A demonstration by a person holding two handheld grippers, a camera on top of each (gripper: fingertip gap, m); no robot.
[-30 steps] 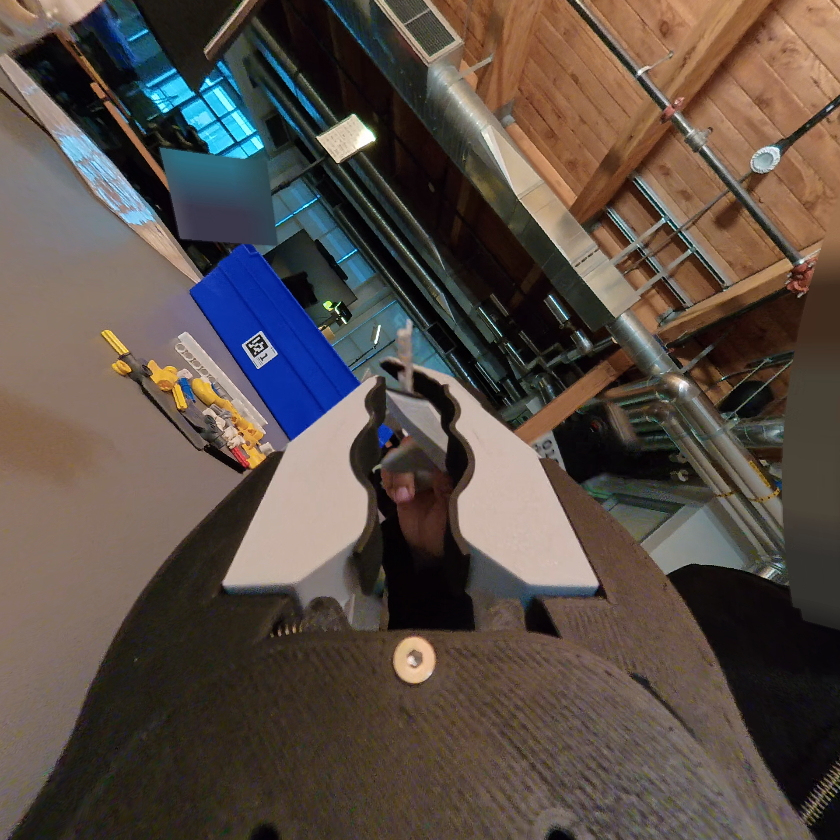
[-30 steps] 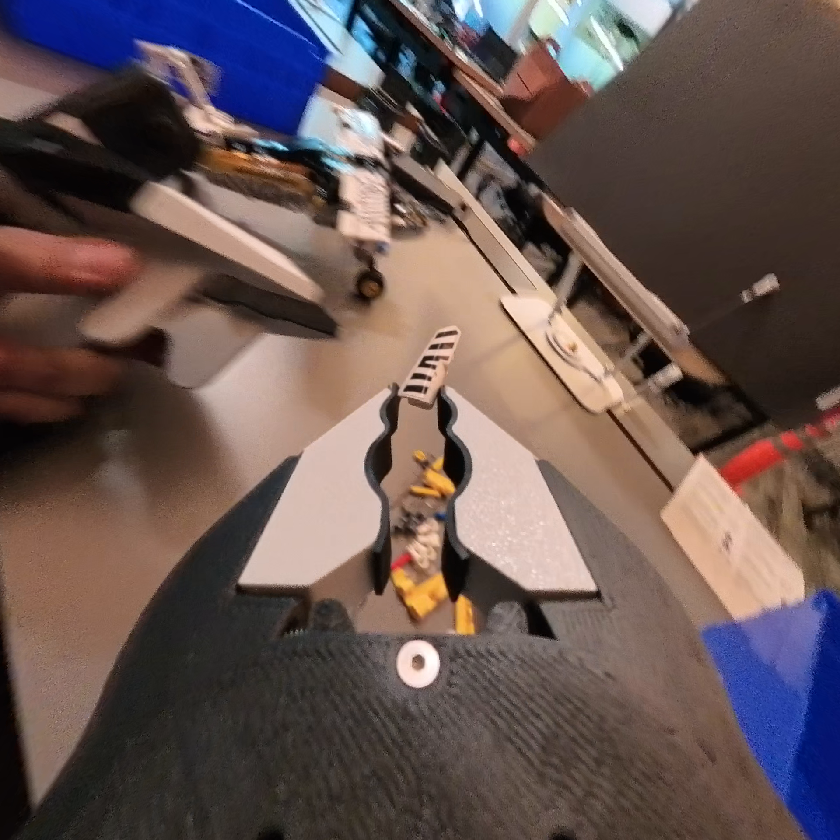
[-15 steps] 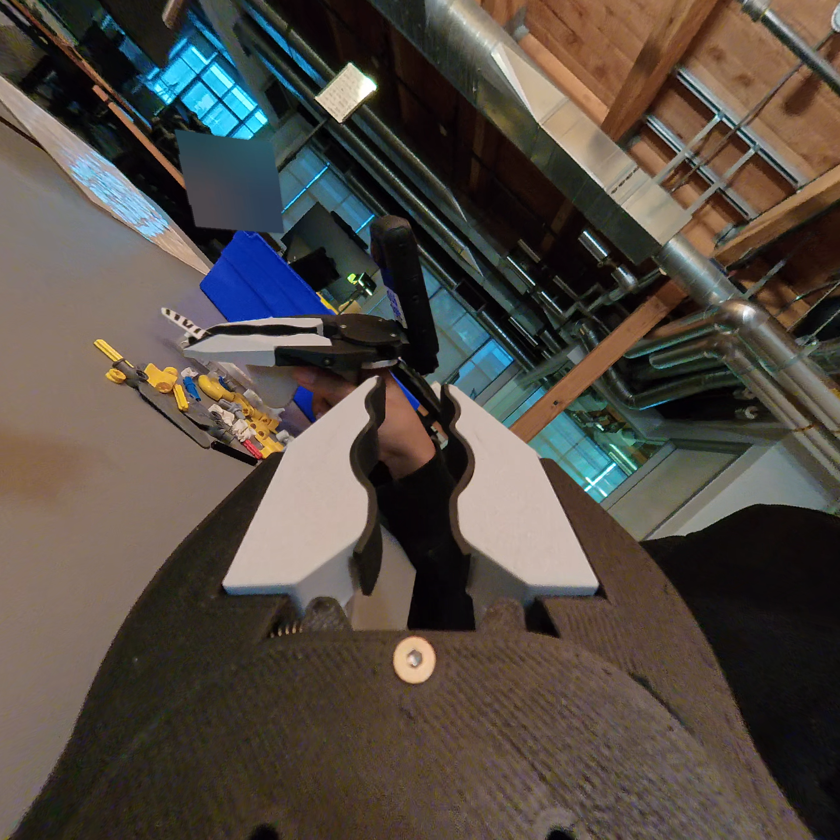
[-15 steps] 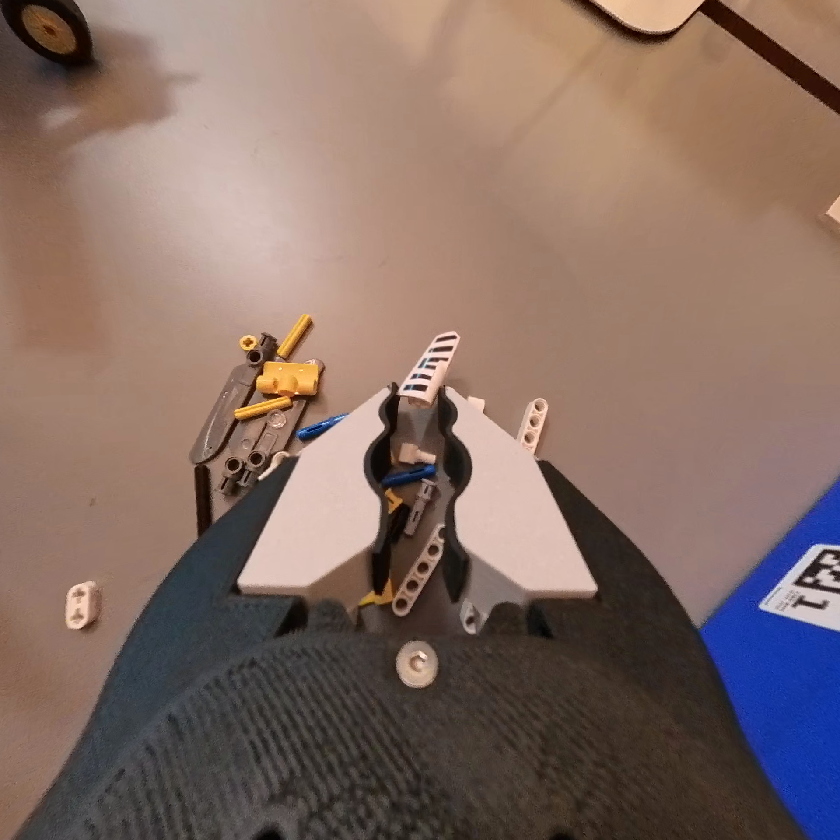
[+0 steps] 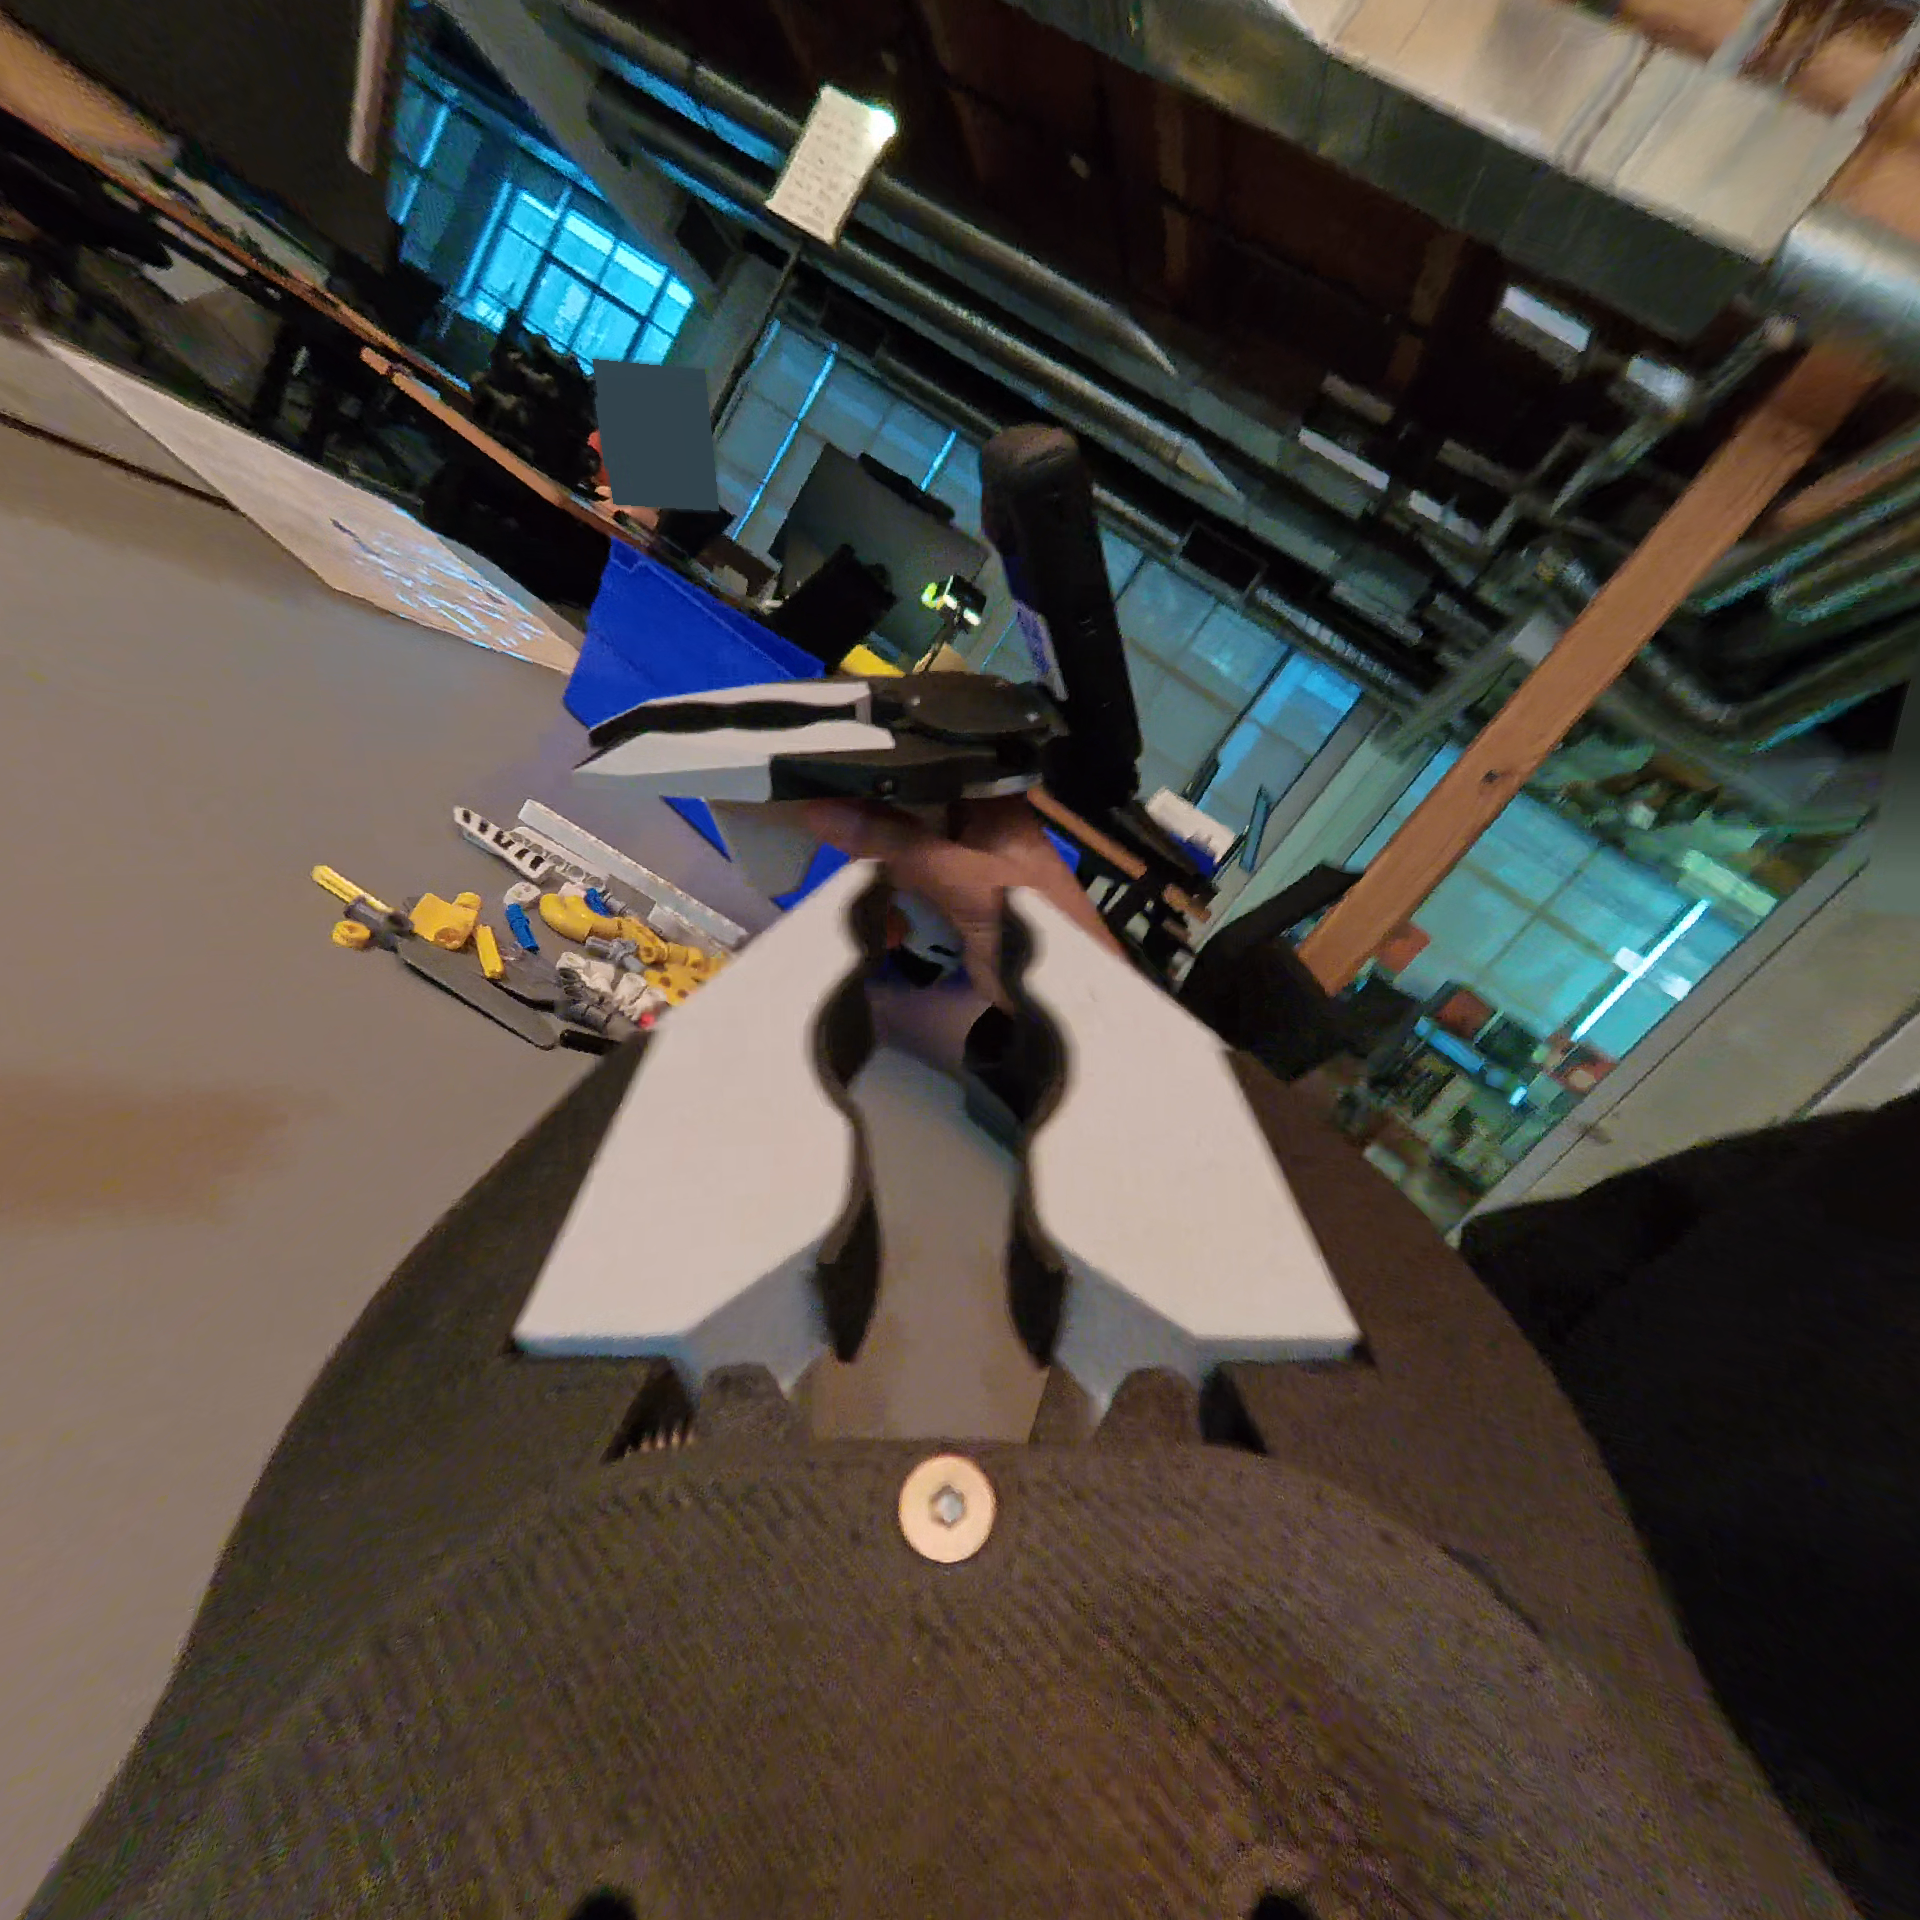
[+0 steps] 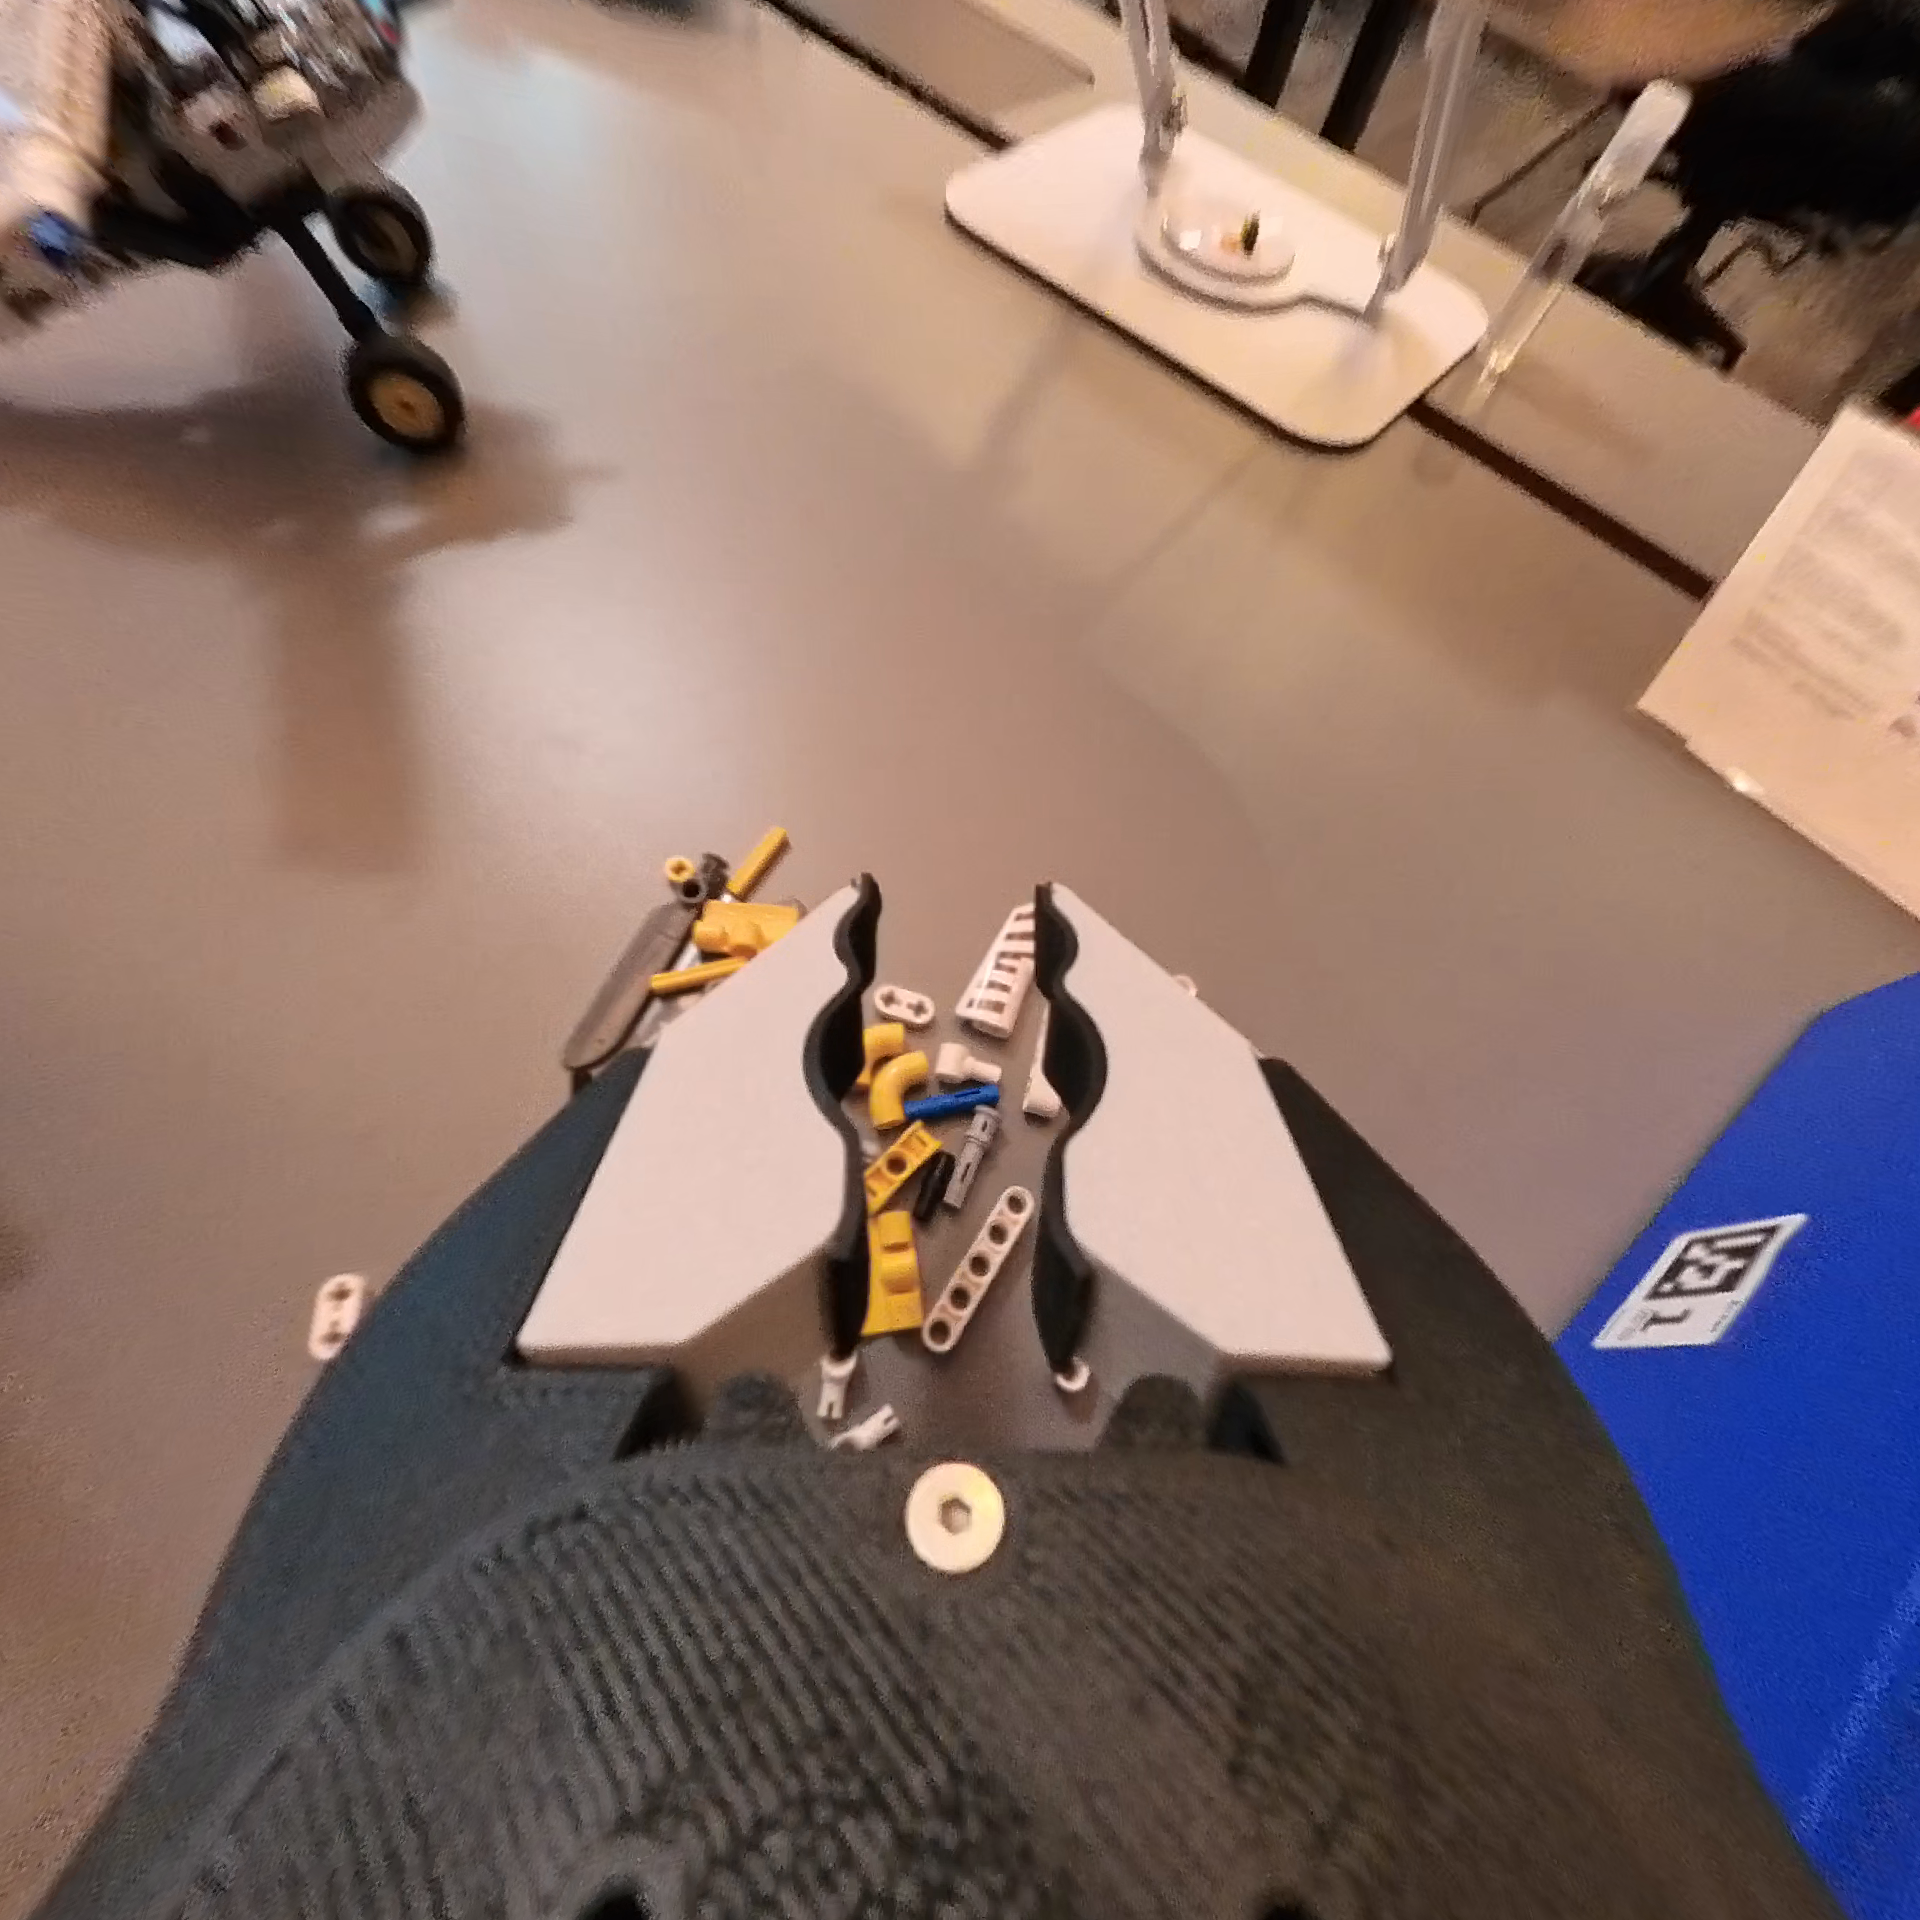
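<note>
1. Broad bare grey table (image 6: 312, 727) spreads to my left, up to a wheeled model (image 6: 395, 384) at its far edge.
2. My left gripper (image 5: 940, 914) hangs raised, jaws slightly parted on nothing.
3. My right gripper (image 6: 951, 904), jaws spread and bare, hovers above a heap of small building parts (image 6: 925, 1122); one striped white piece (image 6: 997, 966) lies just beside my right pad.
4. One blue bin (image 6: 1766, 1351) closes off the right; one white stand base (image 6: 1226, 270) sits well beyond.
</note>
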